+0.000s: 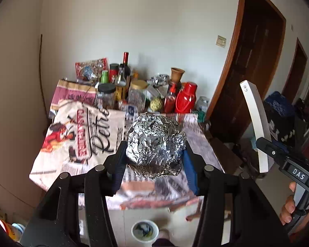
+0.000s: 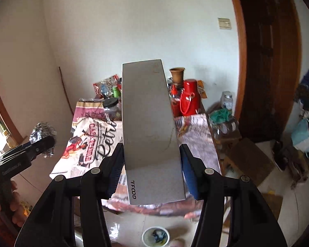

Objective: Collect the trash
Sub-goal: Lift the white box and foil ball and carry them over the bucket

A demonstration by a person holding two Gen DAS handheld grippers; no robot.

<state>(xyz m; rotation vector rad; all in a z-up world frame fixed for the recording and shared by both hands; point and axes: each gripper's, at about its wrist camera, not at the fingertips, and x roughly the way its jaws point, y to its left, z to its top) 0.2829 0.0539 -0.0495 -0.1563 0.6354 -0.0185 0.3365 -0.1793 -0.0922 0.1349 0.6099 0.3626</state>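
My left gripper [image 1: 154, 158] is shut on a crumpled ball of aluminium foil [image 1: 155, 144] and holds it in the air above the near end of the table [image 1: 57, 164]. The foil ball also shows in the right wrist view [image 2: 42, 132], at the left. My right gripper [image 2: 152, 164] is shut on a flat grey box marked TFOOD [image 2: 150, 131], held upright above the table's near edge. The same box shows edge-on in the left wrist view [image 1: 255, 123], to the right. A white cup with scraps inside [image 1: 145, 231] stands on the floor below, also in the right wrist view [image 2: 155, 236].
The table is covered with printed newspaper [image 1: 88, 135]. Its far end holds jars, bottles, a red jug [image 1: 185, 97], a clay vase [image 1: 176, 75], a snack bag [image 1: 91, 66] and more crumpled foil [image 1: 159, 80]. A brown door [image 1: 255, 61] stands to the right; clutter lies on the floor there.
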